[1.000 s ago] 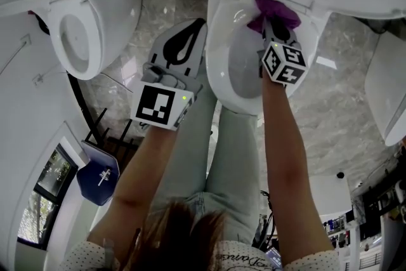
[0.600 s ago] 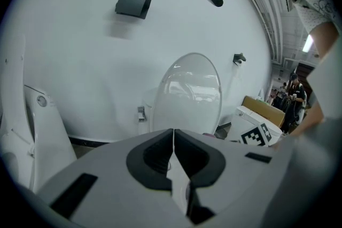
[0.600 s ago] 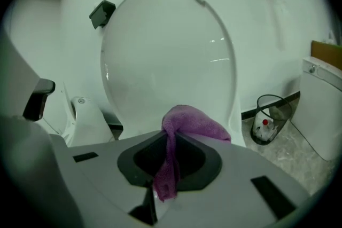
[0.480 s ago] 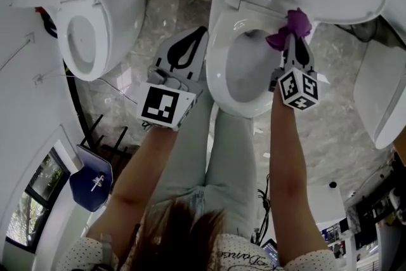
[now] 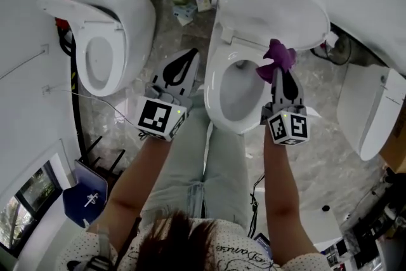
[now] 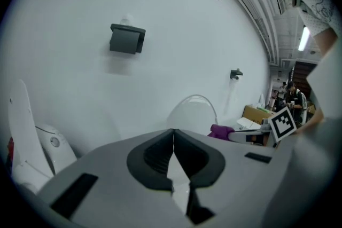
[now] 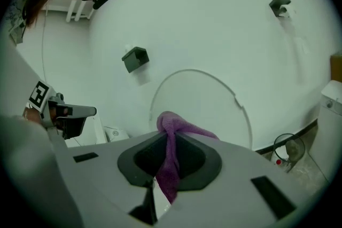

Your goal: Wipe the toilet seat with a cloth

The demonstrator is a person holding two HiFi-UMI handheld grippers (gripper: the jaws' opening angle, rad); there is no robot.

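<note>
**Purple on white, over grey marble**

The cloth [image 5: 276, 59] is bright purple, the one strong colour here. The toilet seat [image 5: 216, 91] and its lid [image 5: 273, 3] are plain glossy white, as are the second toilet [image 5: 124, 16] on the left and the wall [image 6: 160, 8]. The floor [image 5: 320, 105] is grey stone veined with paler marbling. The left hand-held gripper [image 5: 188, 56] and the right hand-held gripper [image 5: 279, 75] are light grey with black pads. Each bears a cube patterned in black-and-white squares. A small box [image 6: 127, 39] on the wall is dark grey. The person's trousers [image 5: 184, 168] are pale grey-blue, and the top [image 5: 244, 252] is white with fine dark dots.
</note>
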